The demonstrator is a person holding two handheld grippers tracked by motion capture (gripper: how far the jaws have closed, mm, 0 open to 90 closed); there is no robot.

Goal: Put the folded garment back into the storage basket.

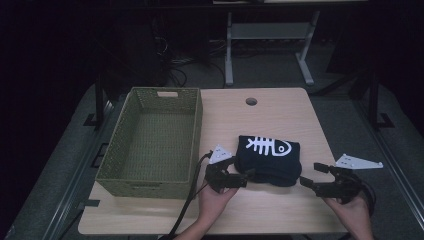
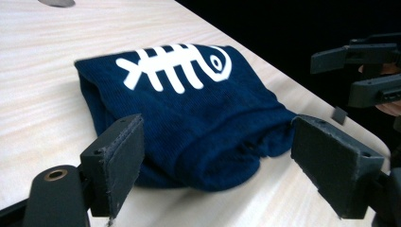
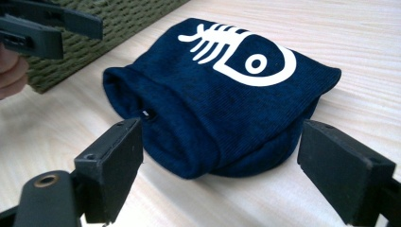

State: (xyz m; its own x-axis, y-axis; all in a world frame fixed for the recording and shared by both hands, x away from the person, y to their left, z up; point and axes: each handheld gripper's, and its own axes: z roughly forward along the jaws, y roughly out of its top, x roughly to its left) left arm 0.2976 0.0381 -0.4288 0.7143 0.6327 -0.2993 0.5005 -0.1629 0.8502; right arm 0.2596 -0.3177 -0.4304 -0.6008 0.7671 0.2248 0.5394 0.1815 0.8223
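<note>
Folded navy cloth [image 1: 270,160] with a white fish-skeleton print lies flat on the tabletop [image 1: 280,115], toward its near right part and just to the right of a green woven basket [image 1: 152,142]. In the high view the left tool [image 1: 247,176] sits at the cloth's near left corner, held by the person's left hand [image 1: 215,200], while the right tool [image 1: 311,176] is just beside the cloth's near right edge, held by the right hand [image 1: 352,212]. In the left gripper view the left tool [image 2: 215,151] has its two jaws spread wide apart, one on either side of the rolled near edge of the cloth [image 2: 189,113]; whether the pads touch the fabric cannot be told. The right gripper view shows the right tool [image 3: 220,165] likewise open, its jaws standing apart on either side of the cloth [image 3: 222,94], with the folded edge between them and the basket [image 3: 104,33] beyond on the left. Neither tool is clamped on anything. A round hole [image 1: 251,101] marks the far edge of the tabletop. The basket holds nothing.
</note>
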